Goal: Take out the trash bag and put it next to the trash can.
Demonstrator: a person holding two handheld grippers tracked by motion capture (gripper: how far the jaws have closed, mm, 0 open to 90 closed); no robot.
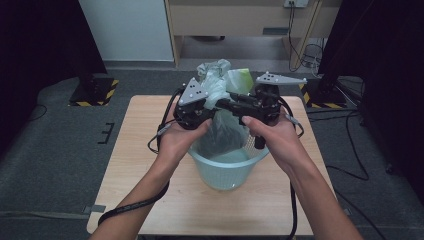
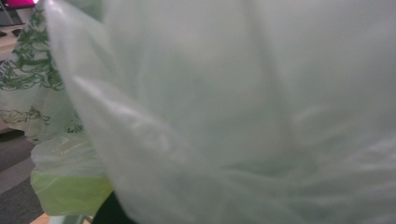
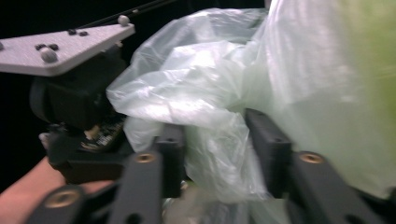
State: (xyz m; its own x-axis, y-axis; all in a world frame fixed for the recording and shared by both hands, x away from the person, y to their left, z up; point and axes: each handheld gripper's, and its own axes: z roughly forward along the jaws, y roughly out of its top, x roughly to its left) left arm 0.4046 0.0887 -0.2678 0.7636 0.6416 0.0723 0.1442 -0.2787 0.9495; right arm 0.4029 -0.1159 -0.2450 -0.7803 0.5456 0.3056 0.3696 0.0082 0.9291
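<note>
High view, wooden table (image 1: 150,165) on grey carpet (image 1: 55,150), basket (image 1: 227,172) centred

Both forearms enter from the bottom edge of the high view and converge toward frame centre. Left hand (image 1: 181,137) grips the left gripper (image 1: 212,102), grey plate tilted up, just left of centre. Right hand (image 1: 272,135) holds the right gripper (image 1: 227,105), pointed leftward toward the other. In the right gripper view, jaws stand apart at lower centre. Left jaws hidden; spread unreadable.
</note>
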